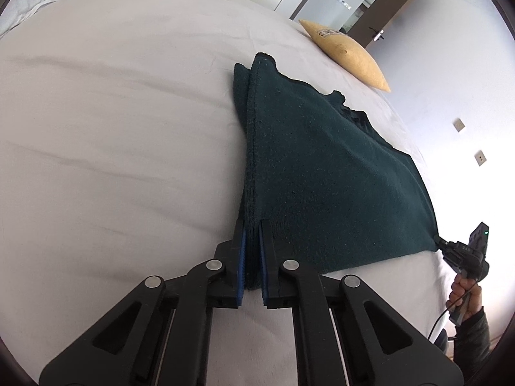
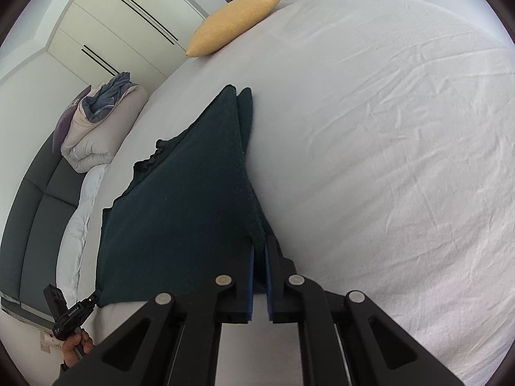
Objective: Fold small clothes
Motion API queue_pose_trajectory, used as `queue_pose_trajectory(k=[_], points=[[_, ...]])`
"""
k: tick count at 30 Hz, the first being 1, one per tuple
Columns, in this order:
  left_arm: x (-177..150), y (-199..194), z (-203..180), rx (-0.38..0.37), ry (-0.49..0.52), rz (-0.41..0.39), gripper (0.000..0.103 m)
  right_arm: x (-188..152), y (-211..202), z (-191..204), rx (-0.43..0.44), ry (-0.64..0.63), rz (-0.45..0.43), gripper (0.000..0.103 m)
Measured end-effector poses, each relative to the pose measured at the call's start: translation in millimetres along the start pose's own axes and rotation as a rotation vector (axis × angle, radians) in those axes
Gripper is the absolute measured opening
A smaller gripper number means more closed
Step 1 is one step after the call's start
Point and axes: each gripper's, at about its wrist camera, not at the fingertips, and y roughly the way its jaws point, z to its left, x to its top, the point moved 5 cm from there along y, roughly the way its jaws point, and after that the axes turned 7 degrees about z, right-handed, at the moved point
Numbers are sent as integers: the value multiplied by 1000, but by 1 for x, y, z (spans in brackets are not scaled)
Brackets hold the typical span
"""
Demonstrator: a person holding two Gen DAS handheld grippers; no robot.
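A dark teal cloth lies folded double on the white bed sheet. My left gripper is shut on the layered edge at its near left corner, the blue pads pressing both sides. In the right wrist view my right gripper is shut the same way on the near right corner of the cloth. Each gripper also shows in the other's view: the right gripper pinches the far corner, held by a hand; the left gripper sits at the lower left. The cloth's near edge stretches between them.
A yellow pillow lies on the bed beyond the cloth, also seen as the yellow pillow. A bundled duvet with clothes rests against the dark headboard. White wardrobe doors stand behind. The sheet spreads wide to the right.
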Motion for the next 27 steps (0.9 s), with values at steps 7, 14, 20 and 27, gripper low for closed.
queue_pose_trajectory(k=[7,14,20,27], points=[[-8,0,8,-12,-24,-1,6,2,-2,3,-3,-20,3,10],[-2,-30,2,38,-9,-57,11,14,-40,30,4,-37,-108,37],[24,-32,-19,-22,-6,-68,11,17,15,134,289,-161,42,38],[37,8,-8,-28,-45,6,11,4,119,171,331,-130,270,57]])
